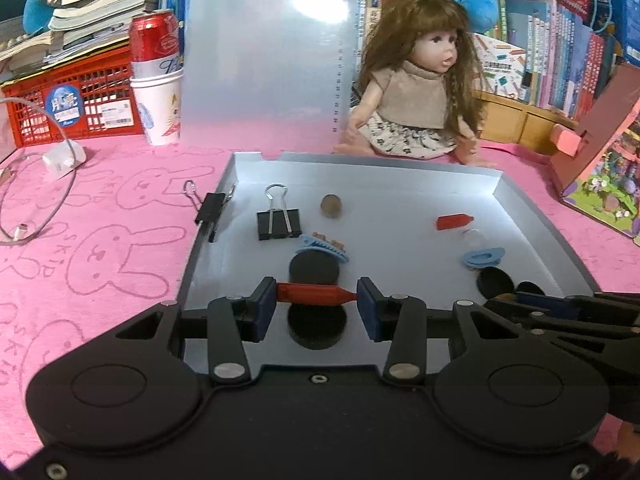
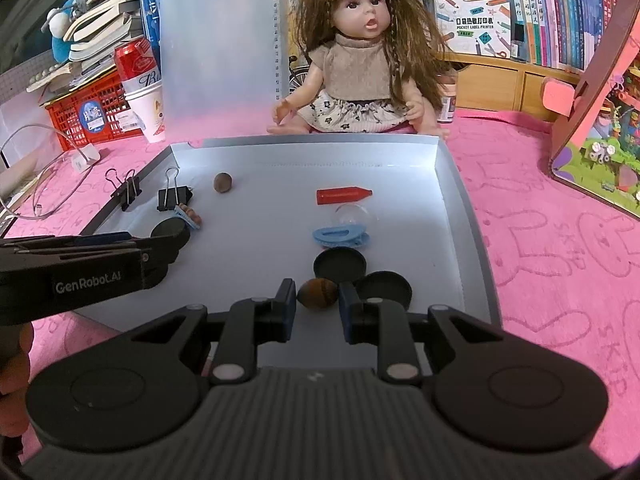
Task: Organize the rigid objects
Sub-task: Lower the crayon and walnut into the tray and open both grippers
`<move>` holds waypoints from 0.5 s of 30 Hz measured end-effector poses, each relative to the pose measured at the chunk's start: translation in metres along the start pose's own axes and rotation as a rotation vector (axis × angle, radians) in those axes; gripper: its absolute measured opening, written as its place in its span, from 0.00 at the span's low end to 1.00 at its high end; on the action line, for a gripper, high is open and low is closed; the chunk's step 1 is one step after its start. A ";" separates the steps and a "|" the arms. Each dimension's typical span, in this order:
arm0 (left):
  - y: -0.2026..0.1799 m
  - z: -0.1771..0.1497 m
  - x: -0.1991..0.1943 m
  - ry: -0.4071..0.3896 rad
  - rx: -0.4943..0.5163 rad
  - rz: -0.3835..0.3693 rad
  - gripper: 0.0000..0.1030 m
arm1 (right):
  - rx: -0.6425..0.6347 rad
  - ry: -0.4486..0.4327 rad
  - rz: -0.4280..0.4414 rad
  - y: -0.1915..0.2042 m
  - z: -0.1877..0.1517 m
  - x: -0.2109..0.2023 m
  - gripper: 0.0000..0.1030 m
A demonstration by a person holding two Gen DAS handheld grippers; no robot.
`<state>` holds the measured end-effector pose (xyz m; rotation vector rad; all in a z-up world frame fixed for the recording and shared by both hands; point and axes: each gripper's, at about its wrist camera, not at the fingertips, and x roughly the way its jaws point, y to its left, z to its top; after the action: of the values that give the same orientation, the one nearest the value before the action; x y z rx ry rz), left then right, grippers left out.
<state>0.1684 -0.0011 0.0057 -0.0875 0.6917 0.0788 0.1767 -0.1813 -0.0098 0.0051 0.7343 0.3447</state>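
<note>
My left gripper (image 1: 317,296) is shut on a red pen cap (image 1: 316,294), held lengthwise between the blue pads above a black round lid (image 1: 316,326) near the front of the grey tray (image 1: 532,216). My right gripper (image 2: 318,296) is shut on a brown nut (image 2: 317,293) near the tray's front right, beside two black lids (image 2: 340,265). Loose in the tray lie another red cap (image 2: 343,196), a second nut (image 2: 222,182), a black binder clip (image 1: 278,222), two blue clips (image 2: 340,237) and a clear dome (image 2: 352,214).
A second binder clip (image 1: 210,208) grips the tray's left wall. A doll (image 1: 412,92) sits behind the tray, with the upright clear tray lid (image 1: 268,52), a cup with a red can (image 1: 156,80) and a red crate (image 1: 72,108) at back left. A pink toy house (image 1: 600,160) stands right.
</note>
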 end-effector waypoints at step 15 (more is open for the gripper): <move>-0.002 -0.001 0.000 -0.002 0.015 0.025 0.40 | 0.002 -0.005 -0.002 0.001 0.000 0.002 0.30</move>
<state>0.1685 -0.0033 0.0049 -0.0646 0.6910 0.0980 0.1777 -0.1797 -0.0104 0.0070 0.7293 0.3424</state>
